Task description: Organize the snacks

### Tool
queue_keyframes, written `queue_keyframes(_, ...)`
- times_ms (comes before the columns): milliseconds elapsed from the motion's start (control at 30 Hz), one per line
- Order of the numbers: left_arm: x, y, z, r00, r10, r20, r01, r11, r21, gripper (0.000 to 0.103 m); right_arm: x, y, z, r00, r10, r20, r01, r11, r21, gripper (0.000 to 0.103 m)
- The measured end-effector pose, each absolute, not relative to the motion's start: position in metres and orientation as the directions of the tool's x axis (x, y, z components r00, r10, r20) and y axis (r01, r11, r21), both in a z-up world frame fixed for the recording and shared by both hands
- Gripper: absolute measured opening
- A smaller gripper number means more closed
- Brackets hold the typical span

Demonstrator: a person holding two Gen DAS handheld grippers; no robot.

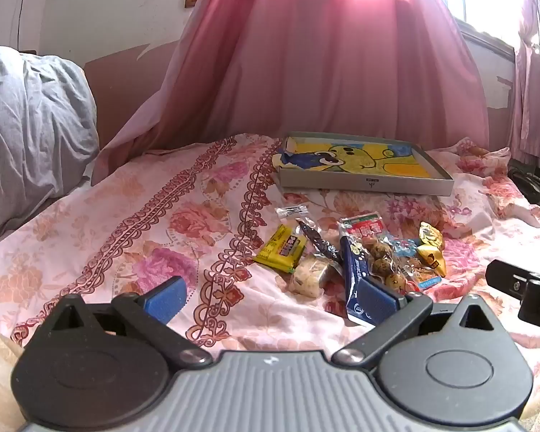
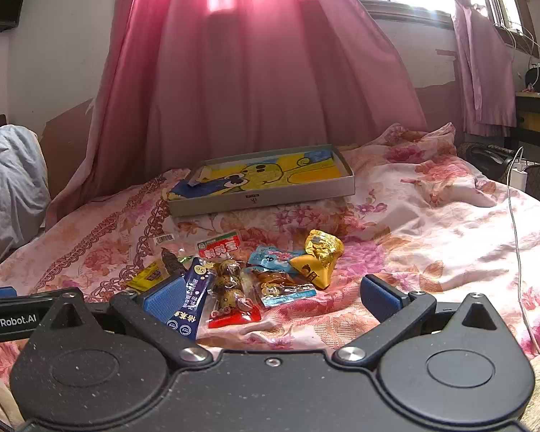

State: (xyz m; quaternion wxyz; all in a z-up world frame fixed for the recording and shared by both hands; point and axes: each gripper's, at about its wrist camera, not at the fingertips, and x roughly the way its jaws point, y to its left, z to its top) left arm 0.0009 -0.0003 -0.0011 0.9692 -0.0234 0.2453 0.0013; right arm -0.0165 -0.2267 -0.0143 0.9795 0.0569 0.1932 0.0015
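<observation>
Several snack packets lie in a heap on the floral bedspread: a yellow packet point(image 1: 280, 248), a dark blue stick pack point(image 1: 352, 270), a quail-egg pack point(image 2: 230, 280) with a red end, a light blue packet point(image 2: 273, 257) and a gold-wrapped snack point(image 2: 320, 252). Behind them sits a shallow grey box point(image 1: 363, 183) lined with a yellow cartoon picture point(image 2: 259, 176). My left gripper point(image 1: 270, 291) is open just before the heap, nothing between its blue pads. My right gripper point(image 2: 273, 295) is open too, straddling the near packets without touching them.
A pink curtain point(image 1: 324, 64) hangs behind the bed. A grey pillow point(image 1: 28, 126) lies at the left. A white cable point(image 2: 518, 237) trails over the bed's right side, near a desk point(image 2: 536, 111). The other gripper point(image 1: 522, 288) shows at the right edge.
</observation>
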Motion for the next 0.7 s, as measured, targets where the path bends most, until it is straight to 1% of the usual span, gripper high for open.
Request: queue_keyframes(700, -0.0009, -0.0008, -0.0044, 0.877, -0.01, -0.48, -0.016, 0.999, -0.05, 0.103, -0.0165, -0.2263, -0.014, 0.925, 0.024, -0.378, 0.02, 0.994, 0.11, 0.102)
